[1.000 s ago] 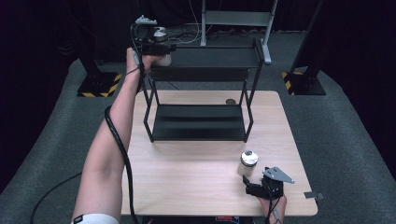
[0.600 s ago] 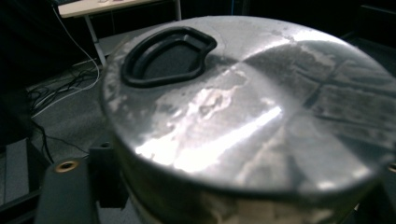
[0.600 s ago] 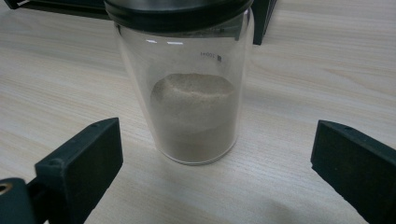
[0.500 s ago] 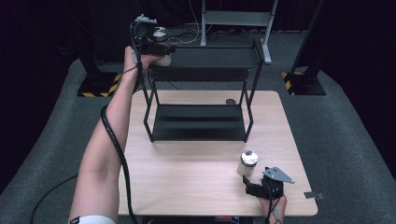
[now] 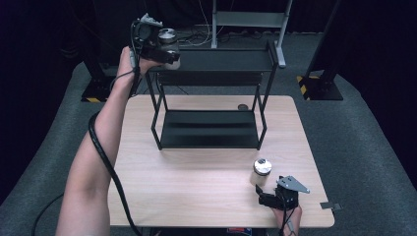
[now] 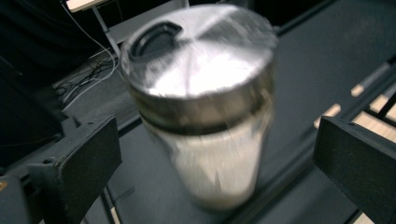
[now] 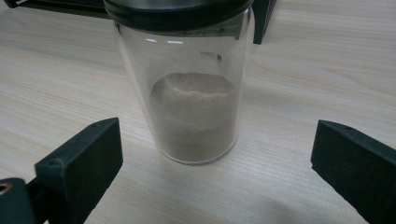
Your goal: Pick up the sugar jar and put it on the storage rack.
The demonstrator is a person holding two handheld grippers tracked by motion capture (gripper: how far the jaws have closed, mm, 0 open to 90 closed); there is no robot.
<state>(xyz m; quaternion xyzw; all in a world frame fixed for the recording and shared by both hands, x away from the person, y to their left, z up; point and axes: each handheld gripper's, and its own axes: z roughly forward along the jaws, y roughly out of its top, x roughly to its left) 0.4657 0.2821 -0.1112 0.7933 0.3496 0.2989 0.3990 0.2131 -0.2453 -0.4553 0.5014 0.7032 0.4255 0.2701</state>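
We see the left gripper [image 5: 164, 55] up at eleven o'clock in the high view, by the left end of the rack's [image 5: 211, 78] top shelf. Its jaws have just been opening and stand wide, pads clear of the steel-lidded jar [image 6: 201, 102] between them — that jar holds white powder and rests on the dark shelf. In the left gripper view it is blurred.

At five o'clock, near the desk's [image 5: 196, 182] front edge, the right gripper [image 5: 265, 197] lies low with its jaws spread wide. A second jar [image 7: 196, 98] stands upright on the desk just ahead of them, touching neither pad — clear glass, dark lid, tan powder settled in its lower half.
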